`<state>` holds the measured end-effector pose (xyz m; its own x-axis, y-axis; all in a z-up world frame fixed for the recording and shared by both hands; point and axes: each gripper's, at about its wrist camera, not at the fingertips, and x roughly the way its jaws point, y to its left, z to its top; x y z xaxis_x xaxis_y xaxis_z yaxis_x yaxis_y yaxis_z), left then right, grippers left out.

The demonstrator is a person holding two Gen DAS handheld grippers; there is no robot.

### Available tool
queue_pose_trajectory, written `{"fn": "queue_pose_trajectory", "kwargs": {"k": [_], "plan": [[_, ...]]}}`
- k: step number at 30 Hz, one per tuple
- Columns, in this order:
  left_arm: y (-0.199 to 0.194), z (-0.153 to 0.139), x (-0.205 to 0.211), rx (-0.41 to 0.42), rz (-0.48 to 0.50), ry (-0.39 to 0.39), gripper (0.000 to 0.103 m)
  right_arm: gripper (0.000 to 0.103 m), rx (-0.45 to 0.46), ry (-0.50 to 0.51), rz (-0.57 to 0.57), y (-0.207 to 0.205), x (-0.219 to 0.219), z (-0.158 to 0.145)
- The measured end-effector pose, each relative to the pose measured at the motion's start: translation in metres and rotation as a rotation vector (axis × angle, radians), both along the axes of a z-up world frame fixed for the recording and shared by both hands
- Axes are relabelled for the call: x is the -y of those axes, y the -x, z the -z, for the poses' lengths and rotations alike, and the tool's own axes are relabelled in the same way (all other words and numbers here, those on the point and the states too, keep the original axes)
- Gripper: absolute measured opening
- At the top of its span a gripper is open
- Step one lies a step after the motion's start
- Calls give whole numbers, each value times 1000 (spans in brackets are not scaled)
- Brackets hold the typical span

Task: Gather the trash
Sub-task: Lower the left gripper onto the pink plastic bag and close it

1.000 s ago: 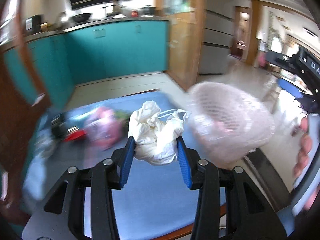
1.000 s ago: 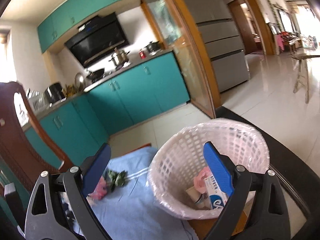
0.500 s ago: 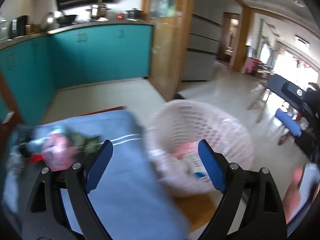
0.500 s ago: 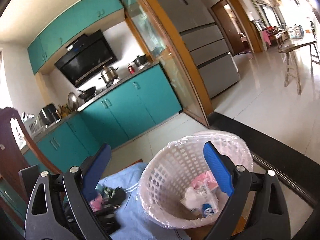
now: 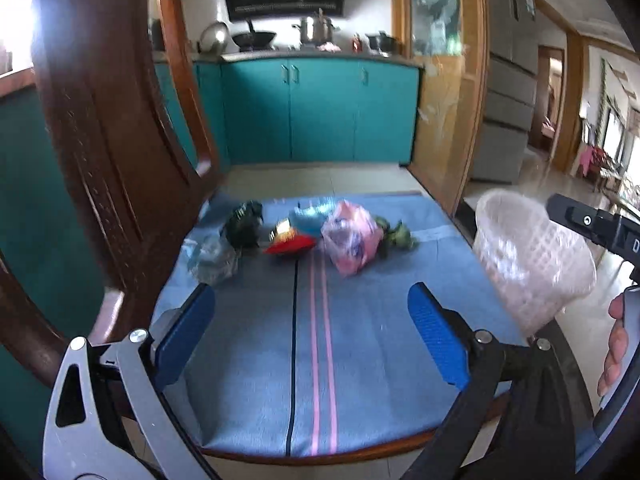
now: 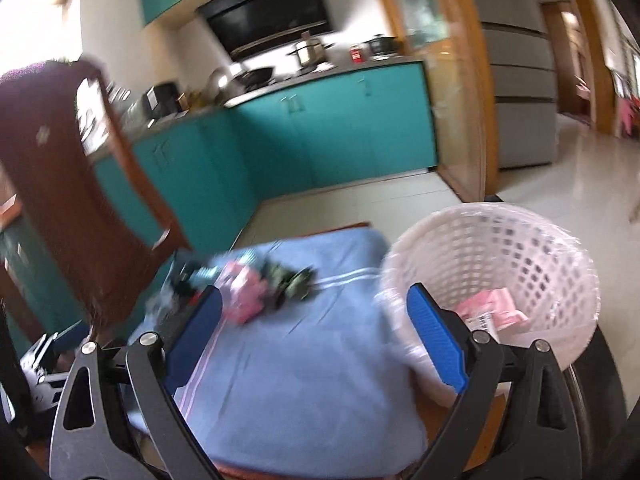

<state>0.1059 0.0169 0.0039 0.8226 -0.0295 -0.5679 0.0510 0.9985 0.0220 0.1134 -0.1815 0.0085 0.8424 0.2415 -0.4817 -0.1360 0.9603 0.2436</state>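
Note:
A white mesh waste basket [image 5: 532, 260] [image 6: 500, 264] stands at the right edge of the blue cloth [image 5: 320, 336], with pink packaging [image 6: 494, 312] inside. Trash lies at the cloth's far end: a pink bag [image 5: 352, 240], a red wrapper [image 5: 290, 245], a dark crumpled piece [image 5: 244, 224], a clear plastic bag [image 5: 214, 258] and green scraps [image 5: 398, 234]. My left gripper [image 5: 310, 330] hangs over the near half of the cloth, its jaws still opening with nothing between them. My right gripper [image 6: 312, 330] is wide open and empty, beside the basket.
A dark wooden chair back [image 5: 108, 140] rises close on the left. Teal kitchen cabinets [image 5: 316, 116] and a tiled floor lie beyond the table. A person's hand [image 5: 614, 352] on the other gripper shows at the right edge of the left wrist view.
My left gripper let go of the crumpled white paper over the basket, opened wide and swung left toward the trash pile. The right wrist view shifted left, with the basket now further right.

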Motion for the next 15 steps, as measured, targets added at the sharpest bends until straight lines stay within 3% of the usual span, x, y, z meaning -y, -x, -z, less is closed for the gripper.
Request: {"fn": "queue_pose_trajectory", "kwargs": {"k": [3, 7, 15], "plan": [[1, 1, -8, 3, -9, -14, 97, 91, -3, 28, -26, 1, -17, 2], [3, 0, -10, -11, -7, 27, 97, 91, -18, 49, -33, -2, -28, 7], [7, -2, -14, -11, -26, 31, 97, 91, -31, 69, -33, -3, -26, 11]]}}
